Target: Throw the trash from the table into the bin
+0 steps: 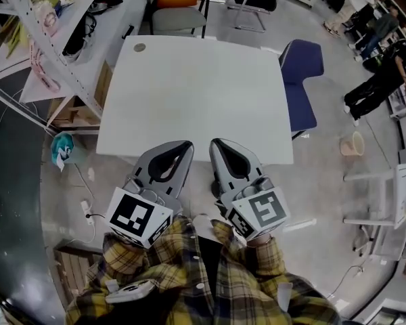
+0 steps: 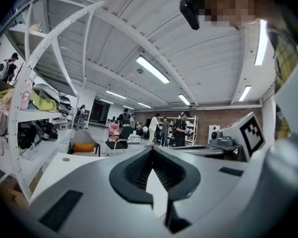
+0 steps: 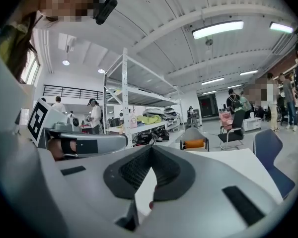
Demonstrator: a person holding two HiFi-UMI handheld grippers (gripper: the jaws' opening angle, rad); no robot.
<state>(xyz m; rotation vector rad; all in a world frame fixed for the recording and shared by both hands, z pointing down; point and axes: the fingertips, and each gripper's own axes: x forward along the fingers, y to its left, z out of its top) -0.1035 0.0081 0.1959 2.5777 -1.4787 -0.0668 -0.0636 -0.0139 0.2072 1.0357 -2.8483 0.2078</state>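
Observation:
The white table [image 1: 196,93] holds only one small round brownish disc [image 1: 139,47] near its far left corner; in the left gripper view the disc [image 2: 65,158] lies far off to the left. My left gripper [image 1: 183,145] and right gripper [image 1: 220,143] hover side by side over the table's near edge, pointing across it. In each gripper's own view the tips of the left gripper [image 2: 152,148] and the right gripper [image 3: 151,148] meet, shut with nothing between them. A beige bin [image 1: 352,143] stands on the floor to the right of the table.
A blue chair [image 1: 301,73] stands at the table's right side and a grey chair with an orange cushion [image 1: 179,12] behind it. A white shelf rack [image 1: 47,39] runs along the left. A teal object [image 1: 62,147] lies on the floor at the left. People stand far right.

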